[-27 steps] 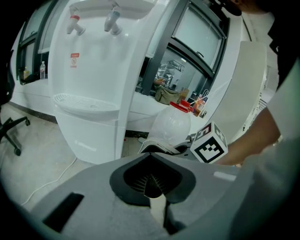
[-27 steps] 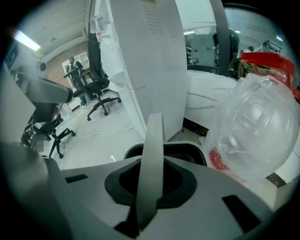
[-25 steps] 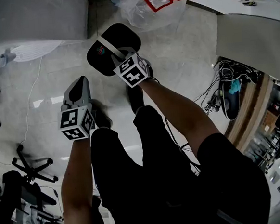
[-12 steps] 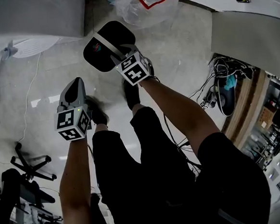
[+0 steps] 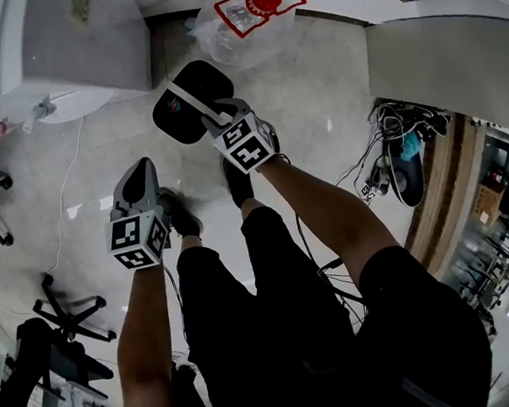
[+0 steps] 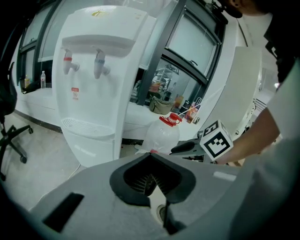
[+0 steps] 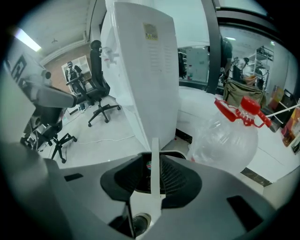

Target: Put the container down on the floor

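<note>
The black container [image 5: 182, 116] with a white strap handle [image 5: 195, 98] sits on the pale floor by the water dispenser. My right gripper [image 5: 217, 115] hovers just over it, tip at the handle. In the right gripper view the handle [image 7: 154, 159] runs upright through the gap of my right gripper [image 7: 154, 180], and the pads stand off it. Those jaws opened wide and have just been closing a little. My left gripper [image 5: 141, 170] hangs to the left, apart from the container. In the left gripper view the ribbed pads of the left gripper [image 6: 150, 180] meet with nothing in them.
A white water dispenser [image 5: 84, 45] stands at the back left. Behind the container is a clear water jug with a red cap [image 5: 244, 19]. Office chair bases [image 5: 70, 309] are at the left, a tangle of cables [image 5: 391, 157] at the right. The person's shoes [image 5: 238, 180] are near the container.
Both grippers have risen. The container looks smaller and farther below, staying on the floor. The right gripper has drawn slightly back from it.
</note>
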